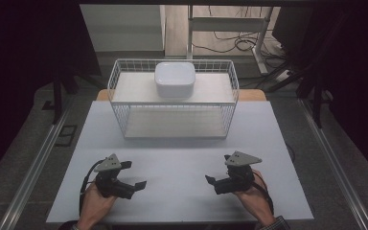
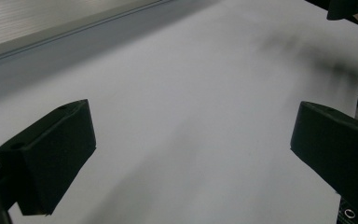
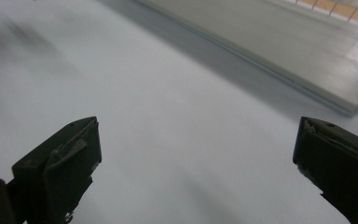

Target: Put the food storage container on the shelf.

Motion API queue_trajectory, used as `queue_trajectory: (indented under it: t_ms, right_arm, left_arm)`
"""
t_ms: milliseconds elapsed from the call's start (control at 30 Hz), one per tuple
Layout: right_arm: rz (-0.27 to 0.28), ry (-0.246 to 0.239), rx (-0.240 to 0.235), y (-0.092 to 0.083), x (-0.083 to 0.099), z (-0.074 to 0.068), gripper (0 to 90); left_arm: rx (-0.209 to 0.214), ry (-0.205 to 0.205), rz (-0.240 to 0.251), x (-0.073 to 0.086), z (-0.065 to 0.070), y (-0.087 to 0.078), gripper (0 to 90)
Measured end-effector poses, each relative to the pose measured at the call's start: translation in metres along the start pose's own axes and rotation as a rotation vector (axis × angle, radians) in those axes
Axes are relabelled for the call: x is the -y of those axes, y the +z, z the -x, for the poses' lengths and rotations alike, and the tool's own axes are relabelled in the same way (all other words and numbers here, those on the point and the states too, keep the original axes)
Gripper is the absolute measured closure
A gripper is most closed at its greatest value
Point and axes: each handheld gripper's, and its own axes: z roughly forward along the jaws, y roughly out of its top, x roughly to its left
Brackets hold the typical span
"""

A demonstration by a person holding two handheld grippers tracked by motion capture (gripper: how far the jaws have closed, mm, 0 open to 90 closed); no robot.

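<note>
The white wire basket (image 1: 173, 98) is standing at the far middle of the grey table (image 1: 182, 158), and everything else is lying relative to it. A white lidded box (image 1: 174, 79) is sitting on the basket's upper shelf, toward its back. The left gripper (image 1: 135, 174) is resting well short of the basket's near left corner, its jaws spread wide with nothing between them. The right gripper (image 1: 218, 179) is lying well short of the basket's near right corner, likewise released and holding nothing. Both are pointing inward at each other. In the right gripper view, the basket's base edge (image 3: 307, 70) is showing beyond the parted jaws.
</note>
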Motion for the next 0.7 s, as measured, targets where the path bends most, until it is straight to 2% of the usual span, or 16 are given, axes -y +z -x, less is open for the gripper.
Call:
queue_trajectory:
  t_ms: [133,300,400,600,700]
  right_arm:
    - [-0.017,0.017,0.008,-0.003,0.009,0.000,0.9]
    - [-0.038,0.027,0.014,-0.005,0.019,-0.001,0.9]
    - [-0.059,0.020,0.023,-0.005,0.024,-0.003,0.8]
    - [-0.102,0.039,0.022,-0.005,0.038,-0.003,0.7]
    - [-0.151,0.042,0.040,-0.004,0.045,-0.002,0.7]
  left_arm:
    - [-0.030,0.010,-0.014,0.006,0.002,-0.005,0.0]
    - [-0.078,0.032,-0.064,0.014,0.007,-0.006,0.0]
    - [-0.087,0.033,-0.087,0.019,0.009,-0.006,0.1]
    - [-0.090,0.028,-0.121,0.026,0.010,-0.004,0.1]
    - [-0.091,0.019,-0.140,0.029,0.008,-0.002,0.1]
